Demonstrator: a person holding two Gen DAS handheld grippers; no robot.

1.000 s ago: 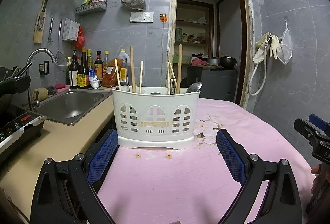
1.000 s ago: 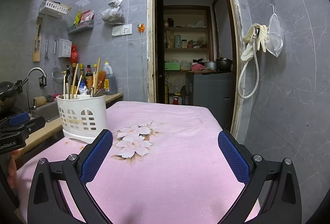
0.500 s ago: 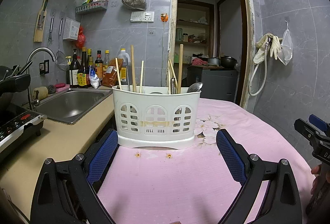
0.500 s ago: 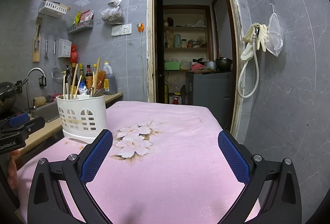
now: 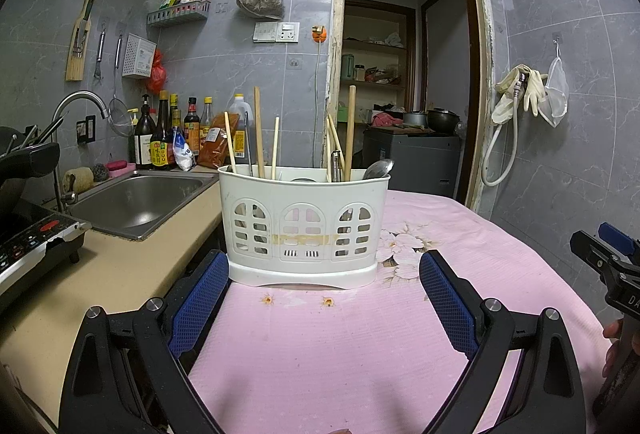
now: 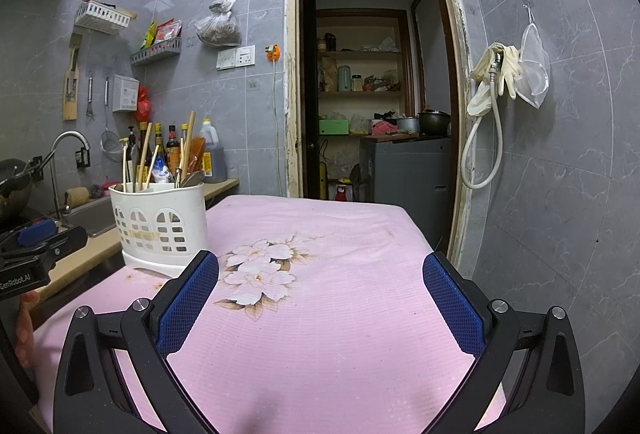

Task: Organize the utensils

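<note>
A white plastic utensil holder (image 5: 303, 231) stands on the pink cloth, straight ahead of my left gripper (image 5: 324, 288). It holds wooden chopsticks (image 5: 259, 132), a wooden handle (image 5: 351, 132), metal handles and a spoon (image 5: 378, 169). My left gripper is open and empty, its fingertips level with the holder's base. The holder also shows at the left of the right wrist view (image 6: 160, 224). My right gripper (image 6: 320, 288) is open and empty over the flower print, to the right of the holder.
A pink flowered cloth (image 6: 328, 298) covers the table. A beige counter with a steel sink (image 5: 136, 198), sauce bottles (image 5: 160, 138) and an induction cooker (image 5: 28, 242) lies to the left. A doorway (image 6: 368, 94) opens behind the table.
Nothing has visibly changed apart from a slight drift of the left wrist view; both grippers stay open and empty.
</note>
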